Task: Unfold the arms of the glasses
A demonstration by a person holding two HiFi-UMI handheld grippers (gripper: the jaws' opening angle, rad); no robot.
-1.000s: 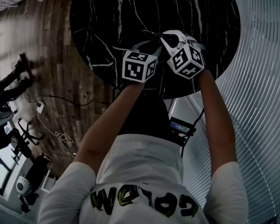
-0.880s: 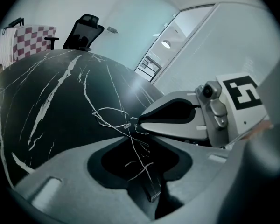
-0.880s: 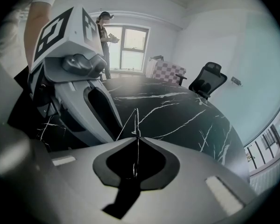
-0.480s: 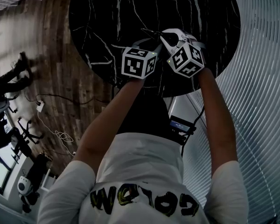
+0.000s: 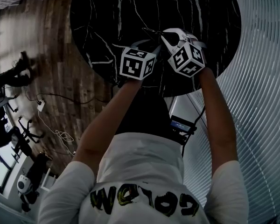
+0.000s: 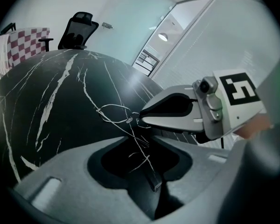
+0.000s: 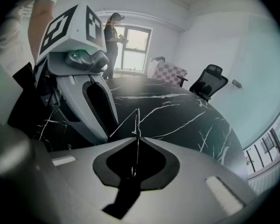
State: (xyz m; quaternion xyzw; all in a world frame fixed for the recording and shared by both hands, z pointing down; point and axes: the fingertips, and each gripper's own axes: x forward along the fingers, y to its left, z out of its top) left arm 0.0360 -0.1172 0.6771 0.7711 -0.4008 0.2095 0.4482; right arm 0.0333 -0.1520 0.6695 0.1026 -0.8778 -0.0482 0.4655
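Setting: a person is standing at the near edge of a round black marble table (image 5: pixel 200 13), holding a gripper in each hand above it; an office chair (image 6: pixel 77 29) is standing at the far side.

Glasses: thin wire-rimmed glasses (image 6: pixel 114 111) are hanging in the air between the two grippers, just above the tabletop and not resting on it.

Right gripper: the right gripper (image 7: pixel 137 136) is pinching the frame with its jaw tips pressed together on the wire near the hinge, holding the glasses steady.

Left gripper: the left gripper (image 6: pixel 140 141) is sitting near and just left of the other, with one arm of the glasses running down between its jaws. The tips are showing a narrow gap, but the arm's end seems to be pinched deeper in; the wire is too fine to be sure.

Progress: the arm in the left jaws is pointing away from the lenses, so I judge it to be swinging open or nearly open. The other arm is not clearly showing, so it is probably waiting to be unfolded.

Left to do: finishing this arm's swing, then regripping and opening the other.
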